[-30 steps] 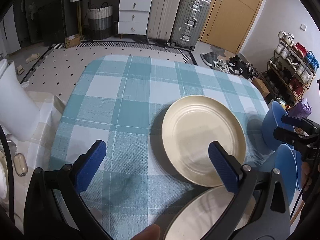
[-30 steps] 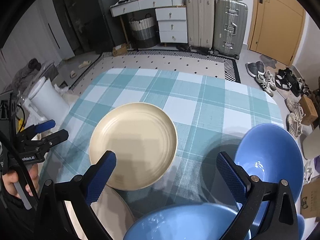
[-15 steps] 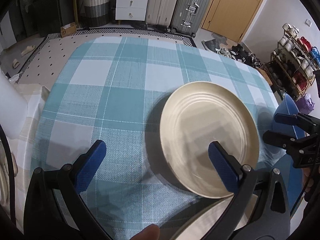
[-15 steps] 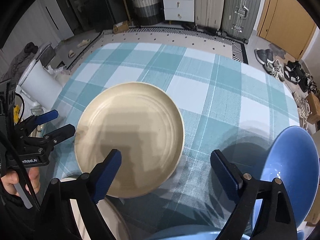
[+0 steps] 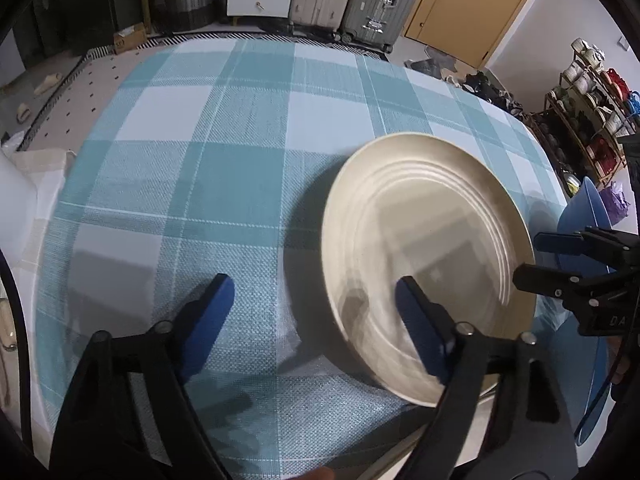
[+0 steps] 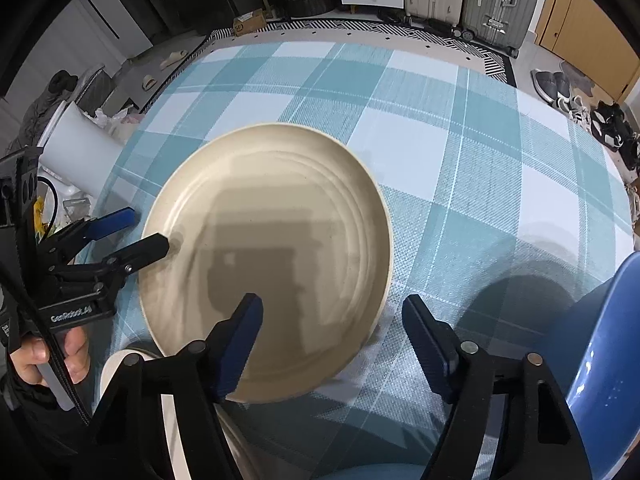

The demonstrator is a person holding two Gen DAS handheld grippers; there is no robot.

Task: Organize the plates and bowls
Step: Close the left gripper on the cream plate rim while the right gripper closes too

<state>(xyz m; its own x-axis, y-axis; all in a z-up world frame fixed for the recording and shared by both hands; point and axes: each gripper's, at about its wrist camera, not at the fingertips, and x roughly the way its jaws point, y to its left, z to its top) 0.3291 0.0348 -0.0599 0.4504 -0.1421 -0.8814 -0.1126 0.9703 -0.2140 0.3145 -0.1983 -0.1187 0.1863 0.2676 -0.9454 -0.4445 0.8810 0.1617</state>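
My left hand-held gripper (image 5: pixel 310 304) was spread wide, one finger over the plate (image 5: pixel 428 256). My right hand-held gripper (image 6: pixel 332 332) was likewise spread, straddling the plate's near rim. The plate lay on the tabletop (image 5: pixel 224 152), a blue bowl (image 6: pixel 608 360) to its right.

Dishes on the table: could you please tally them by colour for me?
Cream plates: 2, the second one partly hidden at the near edge
Blue bowls: 2, the second one only partly in view
Total: 4
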